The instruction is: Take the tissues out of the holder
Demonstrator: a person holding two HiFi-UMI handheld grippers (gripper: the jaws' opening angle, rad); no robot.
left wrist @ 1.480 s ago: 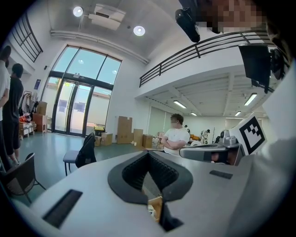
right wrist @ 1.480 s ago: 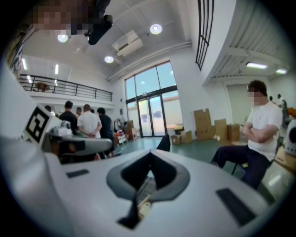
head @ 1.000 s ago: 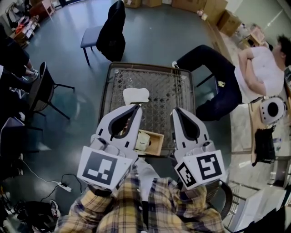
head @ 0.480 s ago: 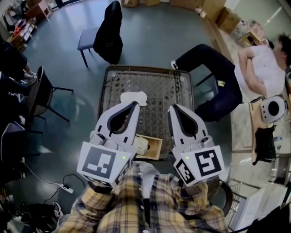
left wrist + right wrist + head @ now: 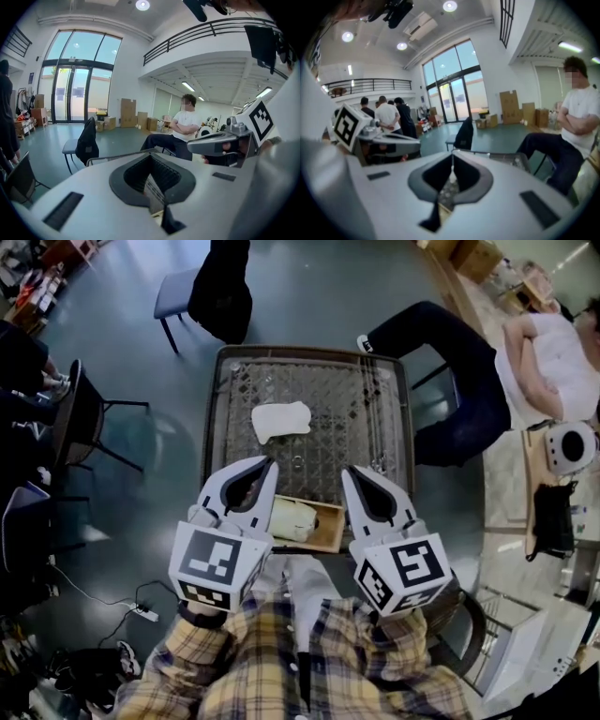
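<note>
The left gripper (image 5: 269, 463) and right gripper (image 5: 348, 471) both have their jaws closed, empty. Between them, at the table's (image 5: 375, 409) 6 o'clock edge, the wooden holder (image 5: 323, 526) has tissues (image 5: 289, 518) inside; one loose tissue (image 5: 279, 420) lies toward 11 o'clock

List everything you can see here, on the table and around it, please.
table: one, dark frame with lattice top, centre
loose tissue: one, white, lying mid-table
holder: one, wooden box, table's near edge
tissues: white bundle, count unclear, inside the holder
chair with jacket: one, dark, beyond the table
seated person: one, white top and dark trousers, right of the table
power strip: one, white, on the floor at left
cardboard boxes: several, brown, far right corner
left gripper: one, white, jaws shut and empty, above the holder's left end
right gripper: one, white, jaws shut and empty, right of the holder
sleeves: two, yellow plaid, bottom
</note>
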